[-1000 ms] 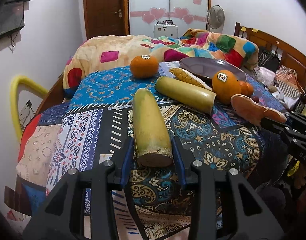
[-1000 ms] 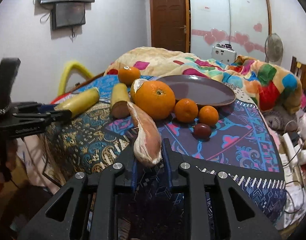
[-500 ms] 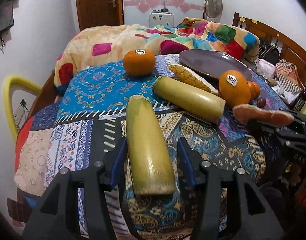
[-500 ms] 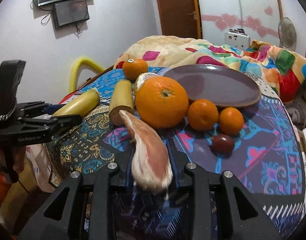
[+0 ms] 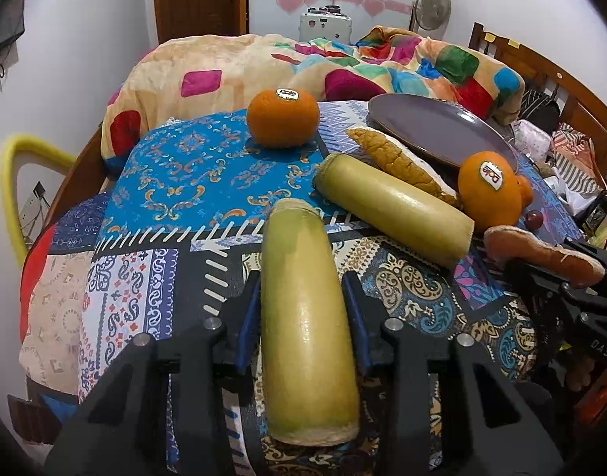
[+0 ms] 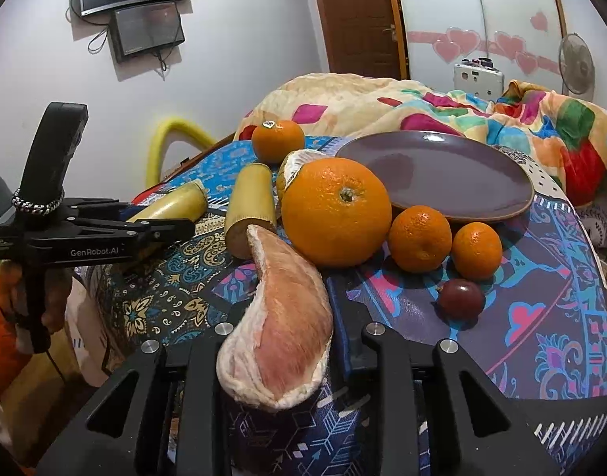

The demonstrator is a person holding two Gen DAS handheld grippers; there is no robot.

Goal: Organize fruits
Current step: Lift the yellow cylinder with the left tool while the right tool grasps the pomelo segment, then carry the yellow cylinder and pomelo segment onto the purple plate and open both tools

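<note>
My left gripper (image 5: 301,305) is shut on a yellow-green sugarcane piece (image 5: 303,317) and holds it over the patterned cloth. A second sugarcane piece (image 5: 394,208) lies ahead to the right. My right gripper (image 6: 287,317) is shut on a pink pomelo wedge (image 6: 283,329). A big orange (image 6: 335,212), two small oranges (image 6: 420,238) and a dark passion fruit (image 6: 461,298) sit just beyond it. The purple plate (image 6: 442,170) is empty behind them. Another orange (image 5: 283,118) stands at the far side.
A peeled pomelo piece (image 5: 398,164) lies beside the plate (image 5: 434,129). A colourful blanket (image 5: 323,67) is heaped behind the table. A yellow chair back (image 5: 10,182) stands at the left. A wooden bed frame (image 5: 549,79) and clutter fill the right side.
Both grippers have moved forward and up over the table, each carrying its piece. The sugarcane and the pomelo wedge now sit deeper between the fingers.
</note>
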